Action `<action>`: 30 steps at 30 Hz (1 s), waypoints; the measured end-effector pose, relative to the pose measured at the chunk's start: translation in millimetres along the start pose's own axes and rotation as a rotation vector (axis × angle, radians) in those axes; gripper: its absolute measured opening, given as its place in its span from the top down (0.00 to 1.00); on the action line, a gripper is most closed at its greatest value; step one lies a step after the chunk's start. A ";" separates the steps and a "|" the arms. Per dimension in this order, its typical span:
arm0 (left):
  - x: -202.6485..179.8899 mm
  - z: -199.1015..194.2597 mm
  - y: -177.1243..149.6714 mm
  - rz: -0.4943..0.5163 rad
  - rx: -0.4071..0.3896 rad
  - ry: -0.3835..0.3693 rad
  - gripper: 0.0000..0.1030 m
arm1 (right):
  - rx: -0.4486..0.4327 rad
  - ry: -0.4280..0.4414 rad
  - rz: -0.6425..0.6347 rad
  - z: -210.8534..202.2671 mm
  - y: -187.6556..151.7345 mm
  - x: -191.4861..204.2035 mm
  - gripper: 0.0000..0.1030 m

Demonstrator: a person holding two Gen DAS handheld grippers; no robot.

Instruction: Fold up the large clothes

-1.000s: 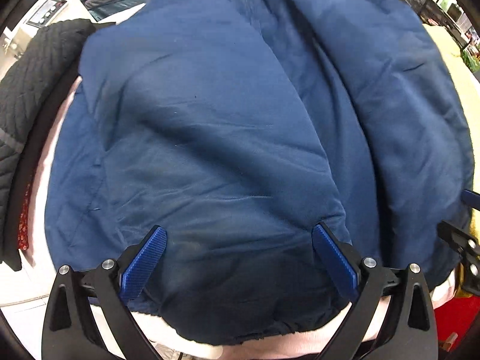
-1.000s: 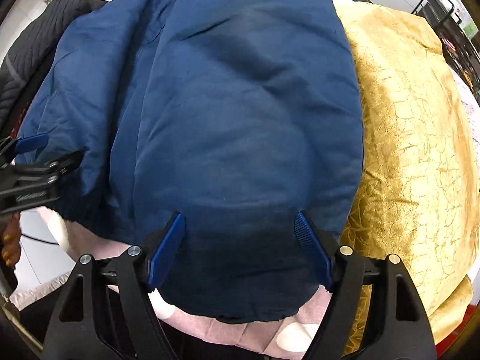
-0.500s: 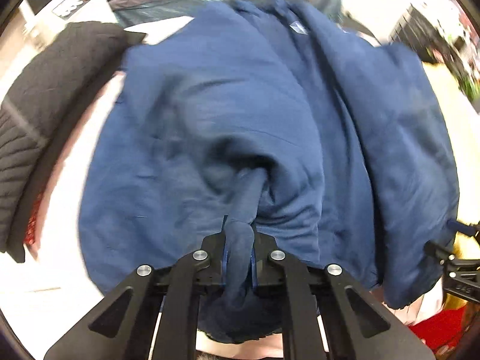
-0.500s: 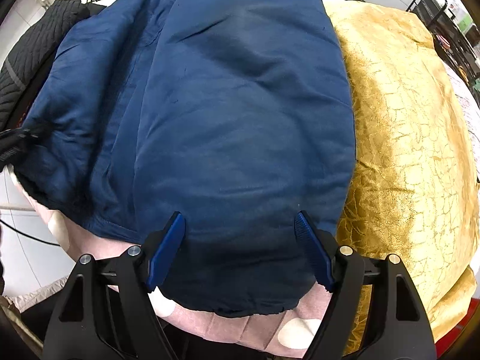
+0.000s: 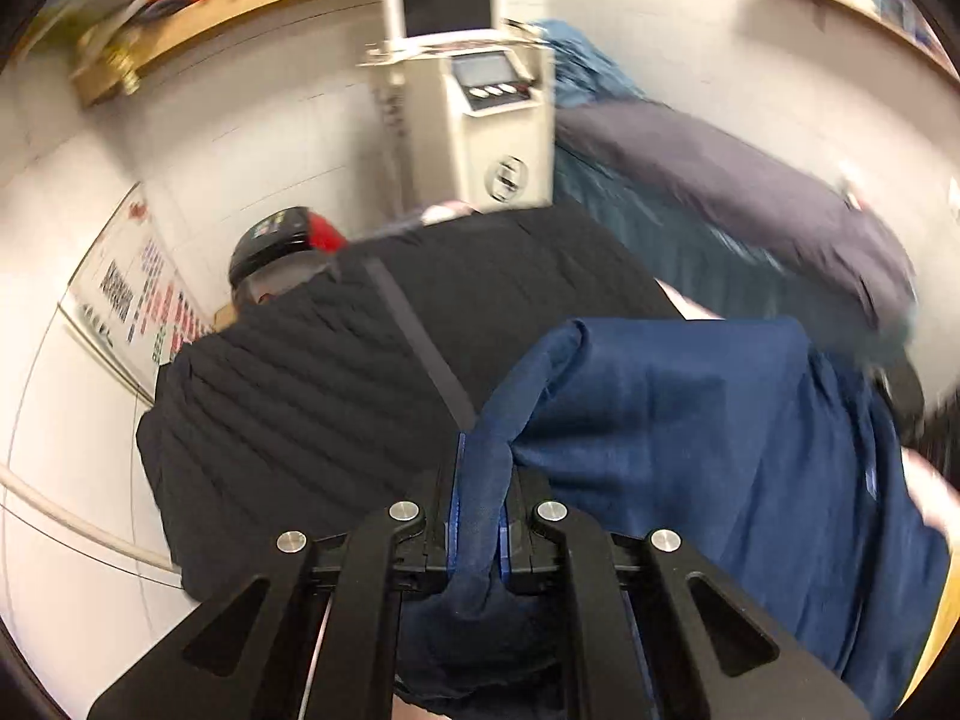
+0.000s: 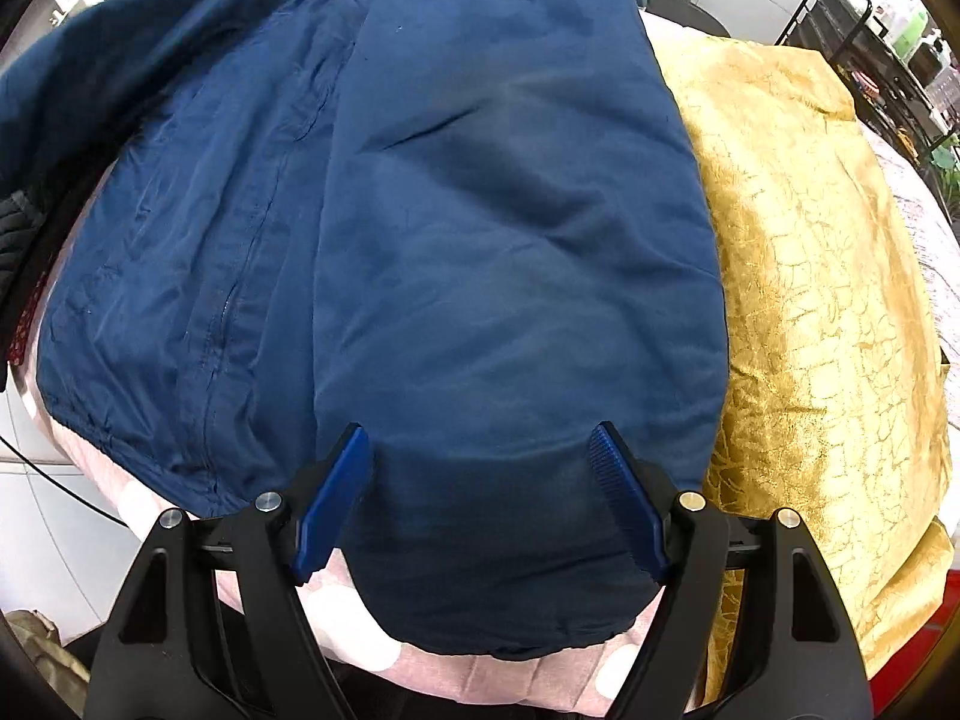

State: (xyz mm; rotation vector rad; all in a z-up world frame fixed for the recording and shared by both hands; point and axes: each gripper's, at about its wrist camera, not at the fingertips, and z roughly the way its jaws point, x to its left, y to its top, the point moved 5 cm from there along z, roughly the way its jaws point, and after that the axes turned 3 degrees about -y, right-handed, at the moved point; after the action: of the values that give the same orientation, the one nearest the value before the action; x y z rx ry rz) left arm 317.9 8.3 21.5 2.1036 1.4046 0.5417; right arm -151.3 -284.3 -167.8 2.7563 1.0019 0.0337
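A large navy blue jacket (image 6: 510,228) lies spread on a pink-covered surface (image 6: 480,678), its right panel folded over and its inner lining and zip showing at the left. My right gripper (image 6: 480,498) is open, its blue pads either side of the jacket's lower hem, just above the cloth. My left gripper (image 5: 478,516) is shut on a bunched fold of the same blue jacket (image 5: 690,420) and holds it lifted, so the cloth drapes to the right in the left wrist view.
A gold crinkled fabric (image 6: 810,300) lies right of the jacket. A black quilted garment (image 5: 336,372) lies at the left. Grey and teal clothes (image 5: 720,192) pile at the back. A white kiosk machine (image 5: 474,108) stands by the wall. A black rack (image 6: 870,30) is far right.
My left gripper closed on the jacket's left panel, then lifted it and swung up toward the back left. The jacket's inner lining is now uncovered. The right gripper stayed open, nearly still.
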 end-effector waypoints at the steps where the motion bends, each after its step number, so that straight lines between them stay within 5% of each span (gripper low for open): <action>1: 3.2 10.3 7.0 -0.006 0.012 0.017 0.92 | 0.004 -0.003 0.003 -0.2 -0.6 0.3 0.26; 4: 22.0 39.4 16.5 -0.078 0.061 0.027 0.88 | 0.011 -0.019 0.019 -4.1 -0.3 1.2 0.26; 8: 52.5 70.3 17.2 -0.187 0.145 0.103 0.17 | 0.002 -0.036 0.034 -11.0 0.8 -2.6 0.26; 9: 59.5 69.2 17.5 -0.206 0.123 0.112 0.13 | -0.001 -0.044 0.033 -13.0 -0.6 -5.2 0.26; 14: 103.8 34.5 8.7 -0.407 0.035 0.139 0.06 | -0.026 -0.033 -0.002 -9.7 -5.1 4.1 0.26; 17: 104.2 6.8 3.4 -0.475 -0.048 0.082 0.06 | -0.001 0.001 -0.076 -1.4 -11.8 22.2 0.26; 21: 77.3 -17.5 -16.3 -0.366 -0.058 0.078 0.06 | 0.059 0.001 -0.211 18.3 -28.9 49.7 0.26; 26: 6.1 -17.7 -81.8 -0.190 0.081 -0.038 0.06 | 0.065 -0.106 -0.385 38.6 -43.2 60.1 0.27; 27: -3.6 -16.0 -94.3 -0.163 0.110 -0.036 0.06 | 0.056 -0.134 -0.411 39.9 -44.0 58.4 0.35; 29: -23.0 -12.1 -116.7 -0.117 0.169 -0.040 0.06 | 0.034 -0.134 -0.423 34.8 -42.8 52.4 0.74; 30: -35.9 -12.0 -130.3 -0.104 0.205 -0.073 0.06 | 0.016 -0.101 -0.394 27.4 -39.9 45.6 0.82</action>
State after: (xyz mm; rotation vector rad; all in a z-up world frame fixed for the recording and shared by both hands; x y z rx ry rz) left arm 205.2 17.3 -53.5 2.1679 1.5747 0.2872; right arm -138.9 -230.5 -205.0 2.4931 1.4970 -0.1723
